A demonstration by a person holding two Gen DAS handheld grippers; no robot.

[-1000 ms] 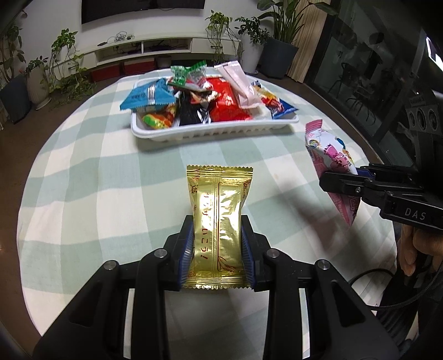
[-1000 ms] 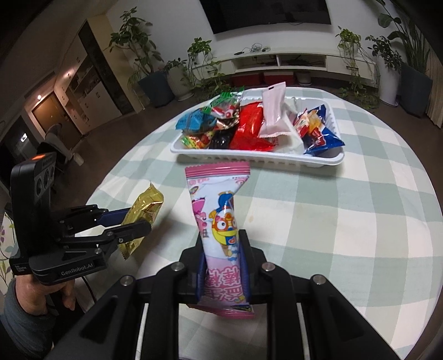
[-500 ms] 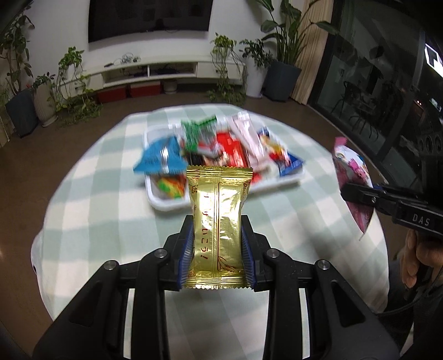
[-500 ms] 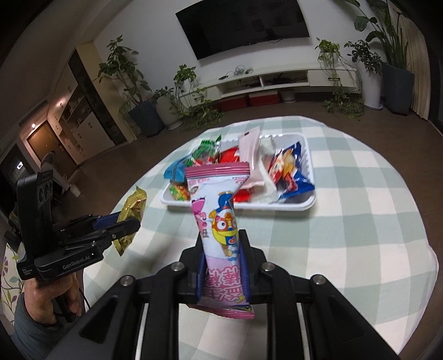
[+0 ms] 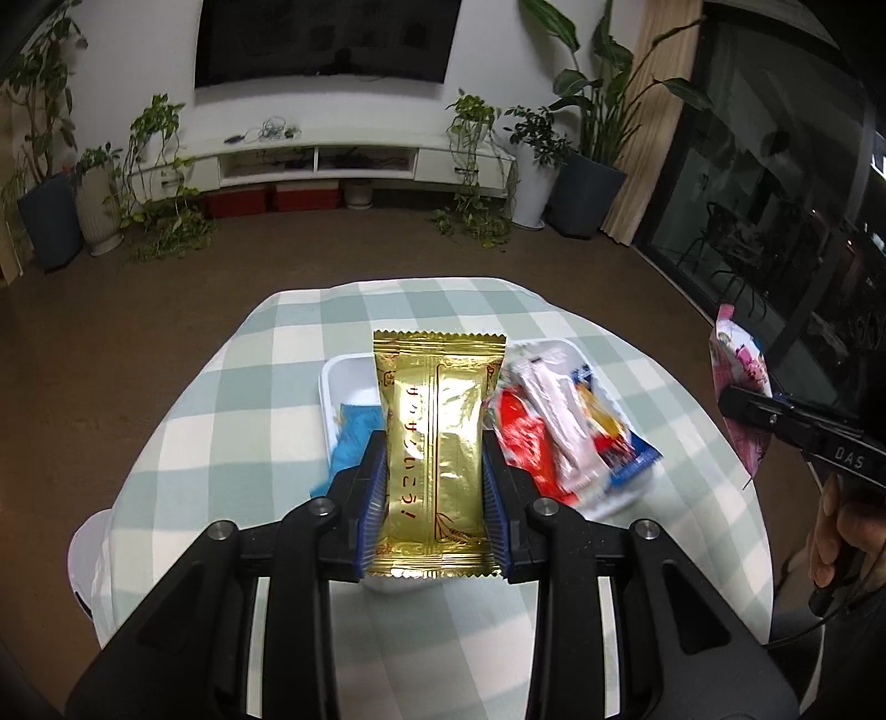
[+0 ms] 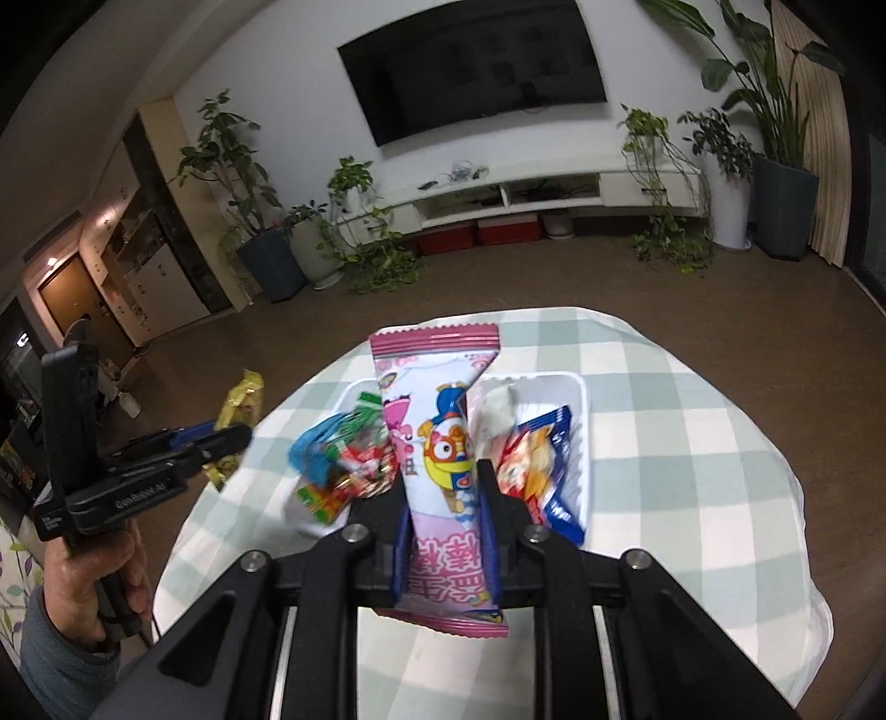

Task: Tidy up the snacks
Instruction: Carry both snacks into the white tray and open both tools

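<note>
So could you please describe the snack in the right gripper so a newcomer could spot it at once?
Find the round checked table with its white tray of snacks. In front of it, the right gripper holds a pink-and-white packet upright; unlike the rest, it shows a cartoon penguin in goggles.

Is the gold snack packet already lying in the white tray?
No, the gold snack packet is clamped upright in the left claw, held above the white tray.

Snack tray point(image 5: 338, 372) on round table point(image 5: 232, 399), toward far side. Wrapped snacks point(image 5: 559, 426) piled in tray. TV stand point(image 5: 332, 160) behind table, against wall; television point(image 5: 326, 39) above it. Potted plants point(image 5: 581, 149) flank stand.
</note>
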